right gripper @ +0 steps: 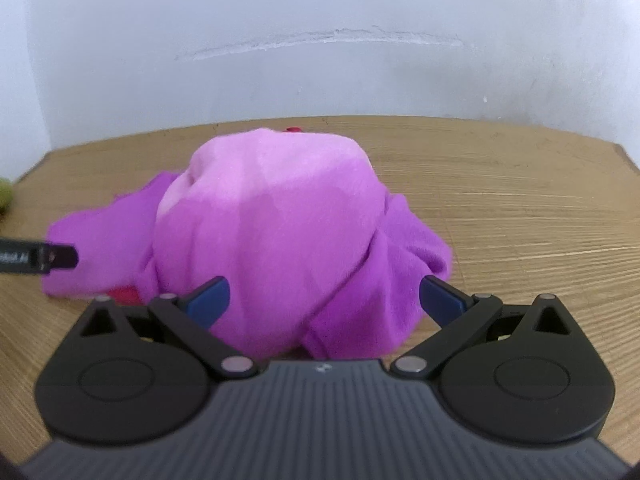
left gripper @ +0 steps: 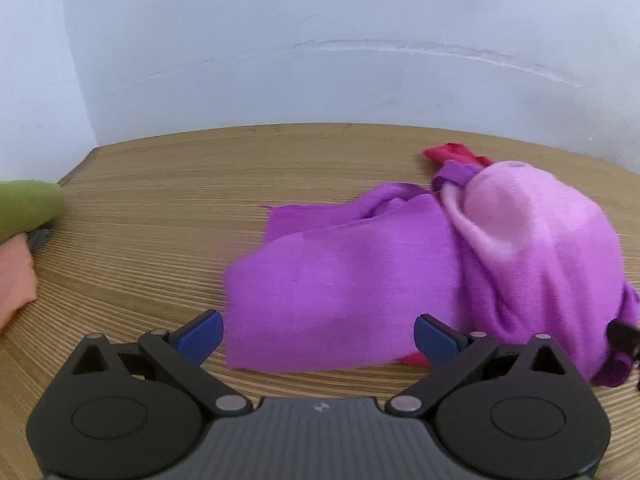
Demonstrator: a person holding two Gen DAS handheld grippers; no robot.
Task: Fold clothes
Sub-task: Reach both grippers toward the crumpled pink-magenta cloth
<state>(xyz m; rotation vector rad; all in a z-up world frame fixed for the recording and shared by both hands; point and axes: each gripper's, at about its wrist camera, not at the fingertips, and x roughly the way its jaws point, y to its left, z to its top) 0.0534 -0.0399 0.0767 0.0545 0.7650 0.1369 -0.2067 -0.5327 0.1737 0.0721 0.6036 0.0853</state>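
A crumpled purple garment (left gripper: 360,272) lies in a heap on the wooden table (left gripper: 160,184), its paler inside bulging up at the right. A red cloth (left gripper: 456,154) peeks out behind and under it. My left gripper (left gripper: 318,338) is open just in front of the garment's near flat edge, with nothing between its blue pads. In the right wrist view the purple garment (right gripper: 280,232) fills the centre, and my right gripper (right gripper: 324,300) is open with the heap's near side bulging between its fingers. The left gripper's finger (right gripper: 48,258) shows at the left edge.
A green cloth (left gripper: 28,208) and an orange cloth (left gripper: 14,276) lie at the table's left edge. A white wall (left gripper: 320,60) stands right behind the table. Bare wood stretches right of the heap (right gripper: 520,208).
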